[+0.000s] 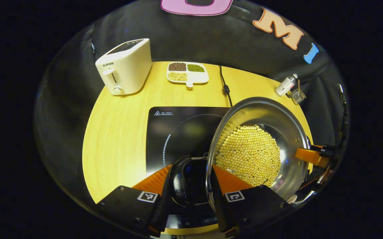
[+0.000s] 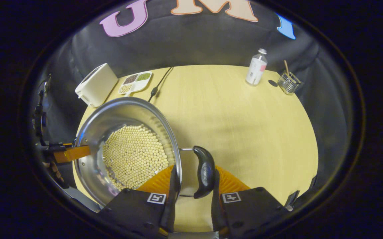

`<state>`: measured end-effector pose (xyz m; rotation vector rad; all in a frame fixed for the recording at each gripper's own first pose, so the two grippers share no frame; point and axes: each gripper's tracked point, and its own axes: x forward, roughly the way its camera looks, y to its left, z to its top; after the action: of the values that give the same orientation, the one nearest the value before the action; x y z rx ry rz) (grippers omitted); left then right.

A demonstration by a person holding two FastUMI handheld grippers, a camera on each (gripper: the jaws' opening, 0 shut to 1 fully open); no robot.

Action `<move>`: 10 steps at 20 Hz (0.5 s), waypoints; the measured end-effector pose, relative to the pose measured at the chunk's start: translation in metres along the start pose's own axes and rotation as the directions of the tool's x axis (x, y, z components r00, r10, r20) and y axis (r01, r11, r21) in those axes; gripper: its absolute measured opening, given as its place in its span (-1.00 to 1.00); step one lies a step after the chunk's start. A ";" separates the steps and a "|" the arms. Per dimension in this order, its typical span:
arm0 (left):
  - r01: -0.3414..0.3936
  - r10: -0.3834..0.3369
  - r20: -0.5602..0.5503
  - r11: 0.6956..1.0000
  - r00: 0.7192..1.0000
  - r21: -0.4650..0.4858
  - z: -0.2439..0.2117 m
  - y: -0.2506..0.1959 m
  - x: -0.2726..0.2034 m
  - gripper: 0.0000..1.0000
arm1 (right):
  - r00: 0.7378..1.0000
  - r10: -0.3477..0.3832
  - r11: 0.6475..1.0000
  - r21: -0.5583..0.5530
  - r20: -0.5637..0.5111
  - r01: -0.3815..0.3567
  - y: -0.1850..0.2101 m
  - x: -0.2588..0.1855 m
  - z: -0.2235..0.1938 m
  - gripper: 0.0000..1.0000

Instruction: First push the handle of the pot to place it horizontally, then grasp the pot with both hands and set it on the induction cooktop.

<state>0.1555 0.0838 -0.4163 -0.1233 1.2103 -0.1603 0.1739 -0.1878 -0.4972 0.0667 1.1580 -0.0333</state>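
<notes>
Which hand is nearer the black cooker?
Left: the left gripper, clamping the black handle of the bean-filled steel pot, hangs over the black induction cooktop; the right gripper is over yellow wooden table.

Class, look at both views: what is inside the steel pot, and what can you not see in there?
The pot holds a layer of pale round beans covering its bottom. The metal floor beneath the beans is hidden, so how deep the layer goes cannot be told.

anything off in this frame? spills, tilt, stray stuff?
Nothing stands out. Pot is held by both handles, beans all inside, none on the table. Toaster and bottle stand upright.
</notes>
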 end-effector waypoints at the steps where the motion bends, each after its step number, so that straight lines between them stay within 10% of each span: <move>1: 0.000 0.000 -0.003 1.000 1.000 -0.001 0.000 0.006 0.000 0.18 | 1.000 0.001 1.000 0.001 -0.007 -0.001 0.001 -0.001 0.001 -0.07; 10: -0.016 0.015 0.026 0.999 1.000 0.043 0.016 0.041 0.006 0.17 | 1.000 0.006 1.000 0.008 -0.022 -0.005 -0.001 0.005 -0.003 -0.07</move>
<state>0.1750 0.1233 -0.4233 -0.0785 1.1809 -0.1705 0.1735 -0.1885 -0.5033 0.0773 1.1797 -0.0323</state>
